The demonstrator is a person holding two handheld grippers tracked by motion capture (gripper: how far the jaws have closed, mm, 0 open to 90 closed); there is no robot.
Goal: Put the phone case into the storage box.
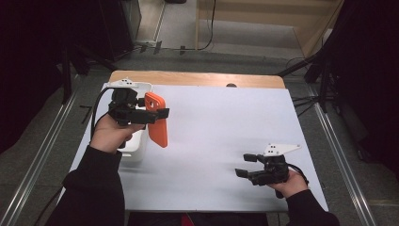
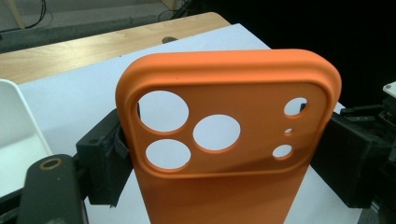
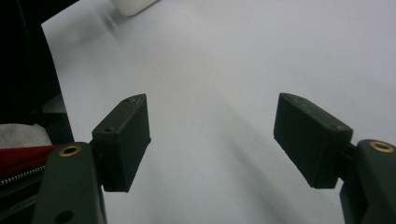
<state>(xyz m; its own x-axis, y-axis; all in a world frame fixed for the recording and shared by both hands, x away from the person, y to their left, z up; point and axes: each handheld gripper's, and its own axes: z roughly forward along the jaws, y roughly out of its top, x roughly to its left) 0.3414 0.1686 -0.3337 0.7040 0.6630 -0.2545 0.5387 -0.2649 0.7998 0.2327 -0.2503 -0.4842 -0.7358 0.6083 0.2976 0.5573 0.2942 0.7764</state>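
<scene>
L tongs [image 1: 157, 112] clamp orange phone case [image 1: 157, 119], lower end cut off | R tongs [image 1: 247, 165] wide open, empty

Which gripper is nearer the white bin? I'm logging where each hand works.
Left. The left gripper, shut on the orange phone case, is held right beside the white bin; the right gripper sits open across the table near its front right.

An orange phone case [image 1: 157, 119], its camera cut-outs at the upper end, hangs upright above the white surface [image 1: 221, 141], clamped across its width by the left tool [image 1: 149, 113].
</scene>
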